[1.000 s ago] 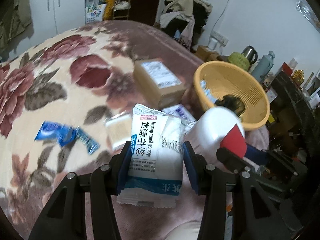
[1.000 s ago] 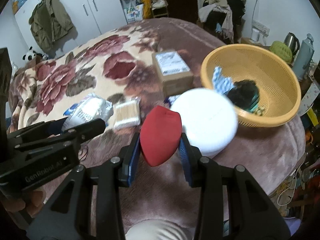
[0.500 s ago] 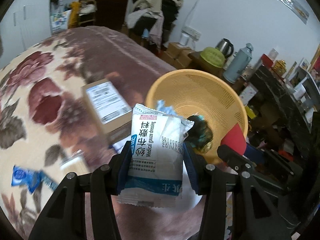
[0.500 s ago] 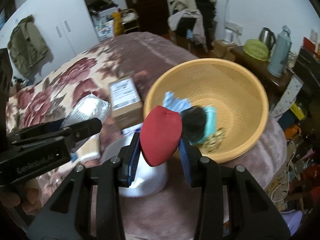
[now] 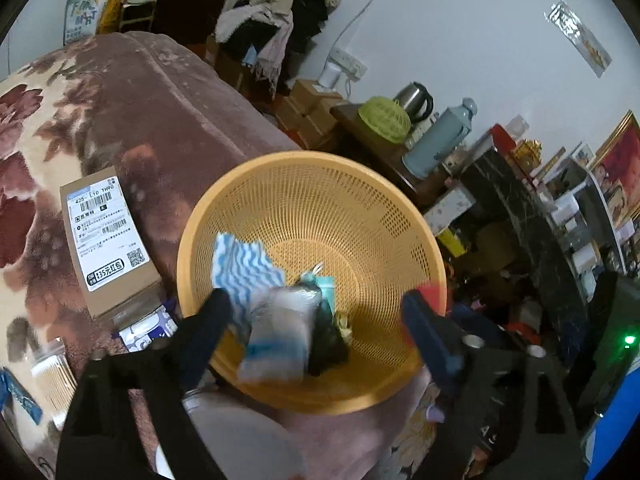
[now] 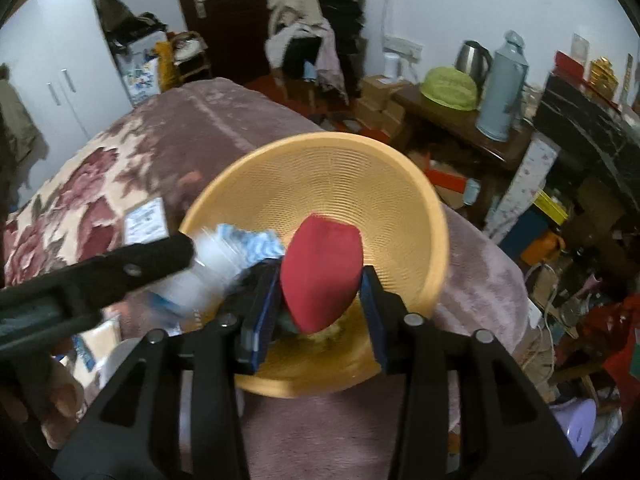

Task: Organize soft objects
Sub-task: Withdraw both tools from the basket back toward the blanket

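The left gripper (image 5: 316,312) is seen over the orange mesh basket (image 5: 360,184), its jaws opening and standing wide apart; the white gauze packet (image 5: 280,336) lies blurred between them, touched by neither pad, over the inside of the basket near its front wall. Its print cannot be read here because of the blur, only a blue band near one end being made out. Inside the basket a blue-and-white wavy-striped cloth (image 5: 240,268) is lying against the left wall, with a dark bundle (image 5: 328,344) and a teal item (image 5: 320,282) just beside the packet. In the right wrist view the right gripper (image 6: 320,292) is held above the same basket (image 6: 400,184), its jaws opening; the red pointed sponge (image 6: 322,276) is seen between the blue pads, and whether the pads press on it cannot be told. To the left of the basket, on the floral blanket (image 5: 36,128), a cardboard box (image 5: 108,240) is set, carrying a white shipping label with barcodes, a QR code, the line "425- L10 TH90" and a black tag reading "135元红包". Near the box's front corner a small blue-and-white packet (image 5: 148,330) is partly seen, and a pack of cotton swabs (image 5: 54,384) lies nearer the left edge.
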A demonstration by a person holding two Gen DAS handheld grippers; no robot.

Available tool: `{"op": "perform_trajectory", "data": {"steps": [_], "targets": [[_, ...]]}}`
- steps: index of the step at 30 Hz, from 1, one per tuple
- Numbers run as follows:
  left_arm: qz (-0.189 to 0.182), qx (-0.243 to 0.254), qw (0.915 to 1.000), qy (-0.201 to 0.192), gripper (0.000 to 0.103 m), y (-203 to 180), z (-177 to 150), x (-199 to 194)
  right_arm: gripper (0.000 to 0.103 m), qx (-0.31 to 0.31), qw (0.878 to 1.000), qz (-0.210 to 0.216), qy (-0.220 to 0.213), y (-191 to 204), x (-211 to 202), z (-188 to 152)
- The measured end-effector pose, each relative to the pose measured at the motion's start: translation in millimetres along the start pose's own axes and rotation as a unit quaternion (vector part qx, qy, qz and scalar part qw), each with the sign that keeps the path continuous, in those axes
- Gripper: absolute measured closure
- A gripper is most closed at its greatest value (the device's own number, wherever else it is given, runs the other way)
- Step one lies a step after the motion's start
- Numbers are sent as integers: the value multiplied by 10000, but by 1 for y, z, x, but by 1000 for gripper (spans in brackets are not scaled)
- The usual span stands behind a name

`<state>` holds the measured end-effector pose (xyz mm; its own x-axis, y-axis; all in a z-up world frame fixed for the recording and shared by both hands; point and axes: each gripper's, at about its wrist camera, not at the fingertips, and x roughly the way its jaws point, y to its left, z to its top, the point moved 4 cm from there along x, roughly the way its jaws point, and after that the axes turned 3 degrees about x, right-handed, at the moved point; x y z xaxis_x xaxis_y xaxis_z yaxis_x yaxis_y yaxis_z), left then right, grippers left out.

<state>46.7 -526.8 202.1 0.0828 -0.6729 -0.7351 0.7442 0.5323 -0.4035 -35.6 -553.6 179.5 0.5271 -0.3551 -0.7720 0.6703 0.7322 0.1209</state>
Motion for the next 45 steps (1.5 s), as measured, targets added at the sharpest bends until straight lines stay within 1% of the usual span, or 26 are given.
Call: {"op": "perform_trajectory", "data": {"steps": [1,2,4,6,10,12,16,19,23,30,38,45], "targets": [[17,26,10000,-27,5,0,-1,-3,26,62,10000,-24,-42,-4,-2,-1],[58,86,9999,-53,5,0,-2,-6,15,89,9999,-29,-89,-6,-3,-2],[250,251,9993,-116,1,4,-4,-15,13,77,9998,-42,-157,-6,-7,-4],[499,365,9979,-196,1,7,-10,-26,12,53,9999,-34,-142,-3,-10,-8],[901,466,9945,-253,1,17,-20,-48,3,-35,10000,36,-70,5,-10,-16],[1135,543,9917,-278,1,23,-28,-60,2,-99,9999,69,-10,12,-13,-25],[1342,637,9883,-354,1,33,-44,-79,0,-187,9996,165,147,23,-14,-40],[1378,554,9882,-368,1,44,-54,-91,0,-241,9990,277,238,33,-17,-49],[1442,458,9877,-399,1,58,-67,-108,0,-342,9985,380,193,47,-26,-54],[1653,240,9846,-506,1,90,-94,-138,0,-718,9955,584,217,90,-35,-70],[1841,-69,9807,-657,1,133,-125,-177,0,-1120,9900,798,315,137,-39,-95],[2017,-413,9764,-655,1,180,-151,-203,0,-1434,9841,943,449,174,-35,-118]]}}
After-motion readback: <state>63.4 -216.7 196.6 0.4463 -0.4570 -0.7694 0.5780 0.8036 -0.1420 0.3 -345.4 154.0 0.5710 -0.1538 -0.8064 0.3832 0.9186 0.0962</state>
